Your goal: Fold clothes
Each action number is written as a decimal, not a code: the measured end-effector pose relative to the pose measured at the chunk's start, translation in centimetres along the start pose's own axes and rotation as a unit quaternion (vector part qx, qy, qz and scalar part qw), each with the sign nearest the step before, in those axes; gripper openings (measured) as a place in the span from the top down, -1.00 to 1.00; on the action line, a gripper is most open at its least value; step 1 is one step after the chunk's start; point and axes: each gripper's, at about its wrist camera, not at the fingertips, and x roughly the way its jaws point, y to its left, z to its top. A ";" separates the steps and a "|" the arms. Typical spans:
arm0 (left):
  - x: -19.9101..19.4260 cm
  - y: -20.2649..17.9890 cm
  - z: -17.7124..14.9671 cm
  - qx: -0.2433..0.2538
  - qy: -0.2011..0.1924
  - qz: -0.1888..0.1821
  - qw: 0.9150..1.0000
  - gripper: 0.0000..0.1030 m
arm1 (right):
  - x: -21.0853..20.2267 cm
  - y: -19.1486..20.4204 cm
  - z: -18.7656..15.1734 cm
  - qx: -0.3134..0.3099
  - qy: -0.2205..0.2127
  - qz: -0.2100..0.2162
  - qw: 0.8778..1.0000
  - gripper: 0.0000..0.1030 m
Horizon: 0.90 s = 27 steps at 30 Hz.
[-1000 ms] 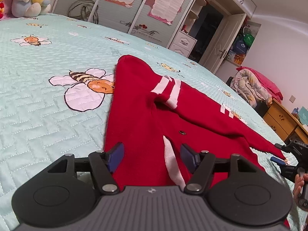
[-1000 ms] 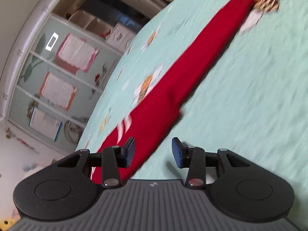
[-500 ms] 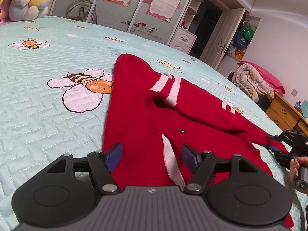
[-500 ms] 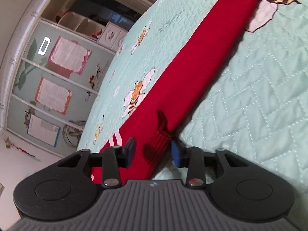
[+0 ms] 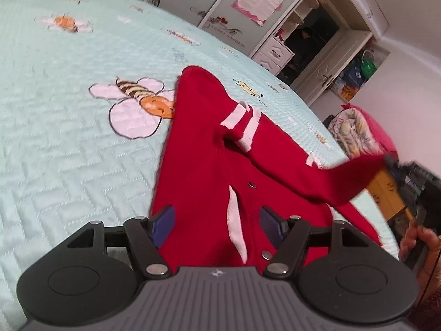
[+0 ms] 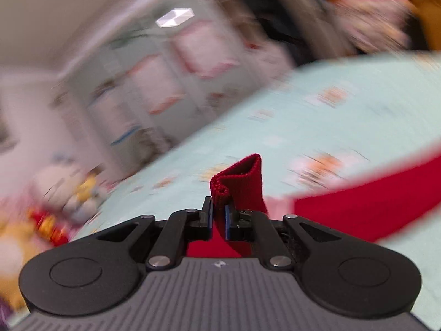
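I hold the red knit cardigan's ribbed sleeve cuff [image 6: 239, 178] clamped in my right gripper [image 6: 219, 218], raised for folding inward, while my left gripper [image 5: 217, 222] hovers unclenched over the cardigan body [image 5: 204, 165].

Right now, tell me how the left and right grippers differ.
The left gripper is open with nothing between its fingers; the right gripper is shut on the sleeve cuff. The left hovers low over the red cardigan body; the right holds the sleeve raised off the bed. Both have black frames and blue pads.
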 end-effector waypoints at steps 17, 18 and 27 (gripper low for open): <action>-0.9 0.8 1.8 -0.058 0.042 -0.091 0.993 -0.41 | -4.2 12.0 -15.1 -0.341 0.250 0.220 0.879 0.87; -0.7 0.2 2.0 -0.049 0.048 -0.095 0.993 -0.41 | -4.8 11.8 -15.2 -0.335 0.246 0.219 0.883 0.87; 7.3 -4.6 6.6 0.019 0.107 -0.095 0.990 -0.41 | -6.1 10.5 -12.9 -0.281 0.215 0.230 0.907 0.87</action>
